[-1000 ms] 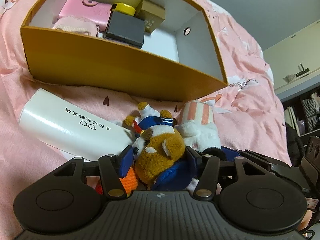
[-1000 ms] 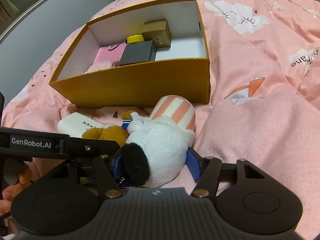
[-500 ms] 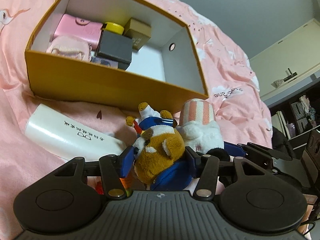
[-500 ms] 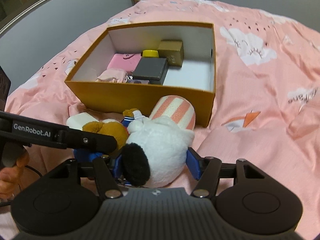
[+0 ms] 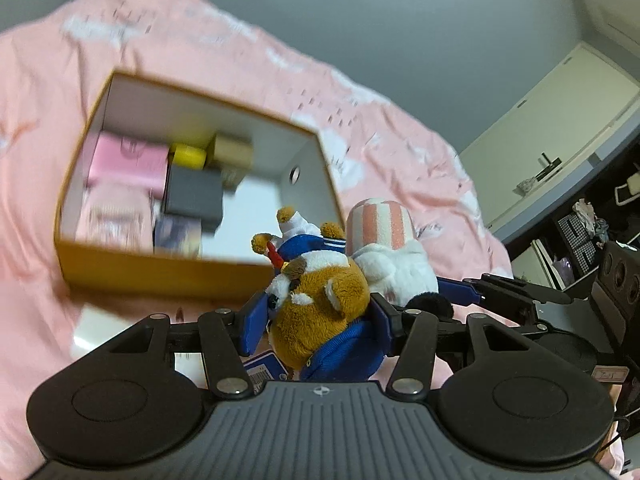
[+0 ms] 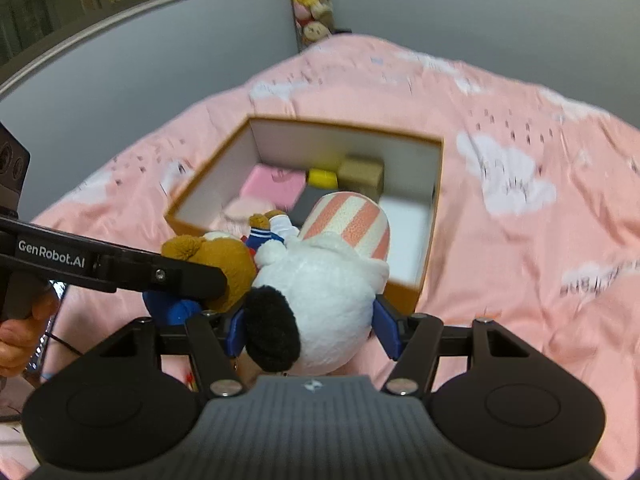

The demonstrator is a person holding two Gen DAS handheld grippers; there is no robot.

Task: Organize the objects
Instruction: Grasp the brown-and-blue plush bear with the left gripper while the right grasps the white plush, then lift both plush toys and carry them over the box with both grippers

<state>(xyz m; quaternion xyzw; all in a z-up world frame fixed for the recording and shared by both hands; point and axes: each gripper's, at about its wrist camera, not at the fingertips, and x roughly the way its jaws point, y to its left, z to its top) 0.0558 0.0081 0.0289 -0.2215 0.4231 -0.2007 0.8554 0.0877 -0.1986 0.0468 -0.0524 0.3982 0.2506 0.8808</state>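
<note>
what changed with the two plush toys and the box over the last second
Both toys were lifted off the pink bedding toward the open orange cardboard box: the left hand-held gripper carries the brown plush dog in blue, the right hand-held gripper the white plush with a striped pink hat. Both grips and the box contents are unchanged.

Motion blur smeared the box point(image 5: 160, 276) contents; the white plush point(image 6: 320, 292) hid its near wall at six o'clock.

It was a bedroom at home, with a bed point(image 6: 520, 240) under a pink cloud blanket point(image 5: 180, 48) and soft toys point(image 6: 312, 4) piled by the wall.
</note>
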